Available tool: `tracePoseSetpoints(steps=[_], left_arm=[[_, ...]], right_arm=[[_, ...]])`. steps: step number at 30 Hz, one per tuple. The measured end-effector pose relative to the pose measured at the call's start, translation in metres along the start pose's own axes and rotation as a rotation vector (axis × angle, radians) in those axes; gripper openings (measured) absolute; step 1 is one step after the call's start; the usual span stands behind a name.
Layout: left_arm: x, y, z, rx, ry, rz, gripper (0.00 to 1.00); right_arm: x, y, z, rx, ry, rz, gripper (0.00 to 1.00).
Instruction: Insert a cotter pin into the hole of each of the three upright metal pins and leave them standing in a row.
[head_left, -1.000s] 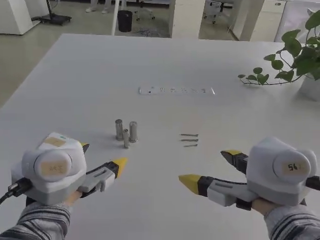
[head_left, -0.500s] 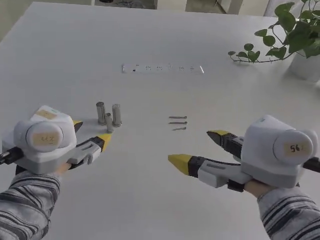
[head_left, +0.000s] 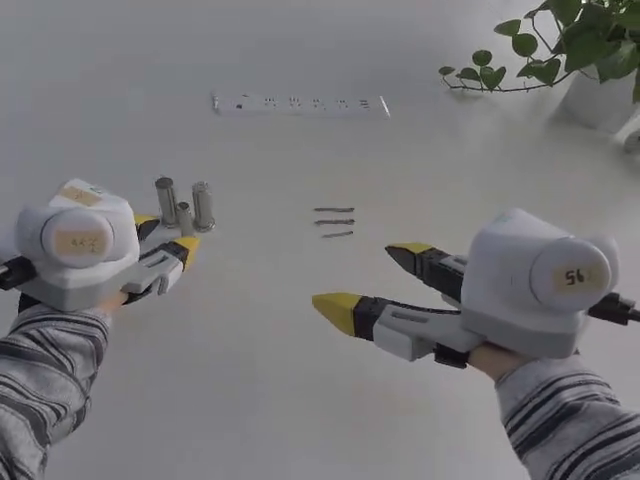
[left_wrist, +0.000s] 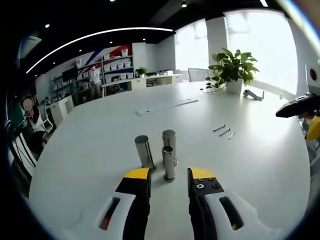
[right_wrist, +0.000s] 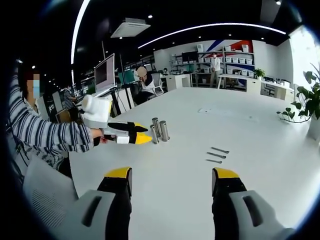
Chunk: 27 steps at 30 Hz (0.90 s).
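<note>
Hovering low at the left of the white table (head_left: 290, 400), the left gripper (head_left: 167, 233) points its yellow tips at the three metal pins (head_left: 203, 206). Its jaws stand partly open with nothing between them. In the left gripper view the shortest pin (left_wrist: 169, 163) stands just ahead of the gap, with two taller ones (left_wrist: 144, 152) close behind it. I cannot tell whether either tip touches a pin. All three pins stand upright in a tight cluster rather than a row, and none shows a cotter in it.

Near the middle of the table, well apart from the pins, three cotters (head_left: 334, 222) lie flat, parallel, one behind the other. Beyond them, farther up the table, lies a white power strip (head_left: 300, 103).

To the right, nearer the person, the right gripper (head_left: 365, 278) is held above the table. Its jaws are spread wide and hold nothing, and its tips aim toward the left, short of the cotters. A potted plant (head_left: 560, 50) sits at the far right corner.
</note>
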<state>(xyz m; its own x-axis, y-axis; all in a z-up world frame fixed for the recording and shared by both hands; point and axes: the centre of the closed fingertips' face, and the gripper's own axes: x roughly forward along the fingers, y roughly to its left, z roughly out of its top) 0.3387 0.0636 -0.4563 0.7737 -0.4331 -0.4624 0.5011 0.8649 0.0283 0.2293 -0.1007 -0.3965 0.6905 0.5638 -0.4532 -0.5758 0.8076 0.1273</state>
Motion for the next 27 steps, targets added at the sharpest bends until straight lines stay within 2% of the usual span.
tracePoseSetpoints(steps=[4,6,13,20,27], left_arm=[[0.009,0.002,-0.001,0.017,0.012,-0.011,0.22],[0.012,0.002,-0.002,-0.009,0.020,-0.022,0.22],[0.021,-0.002,-0.005,0.020,0.024,-0.039,0.17],[0.025,0.003,-0.002,0.044,0.023,-0.027,0.10],[0.027,0.003,-0.001,0.025,0.018,-0.023,0.06]], right_arm=[[0.002,0.001,-0.001,0.028,0.000,0.009,0.61],[0.003,0.000,-0.001,0.027,0.004,0.007,0.60],[0.006,-0.002,-0.010,0.038,0.034,0.004,0.60],[0.007,-0.005,-0.012,0.031,0.046,-0.006,0.60],[0.008,-0.006,-0.015,0.025,0.059,-0.014,0.60]])
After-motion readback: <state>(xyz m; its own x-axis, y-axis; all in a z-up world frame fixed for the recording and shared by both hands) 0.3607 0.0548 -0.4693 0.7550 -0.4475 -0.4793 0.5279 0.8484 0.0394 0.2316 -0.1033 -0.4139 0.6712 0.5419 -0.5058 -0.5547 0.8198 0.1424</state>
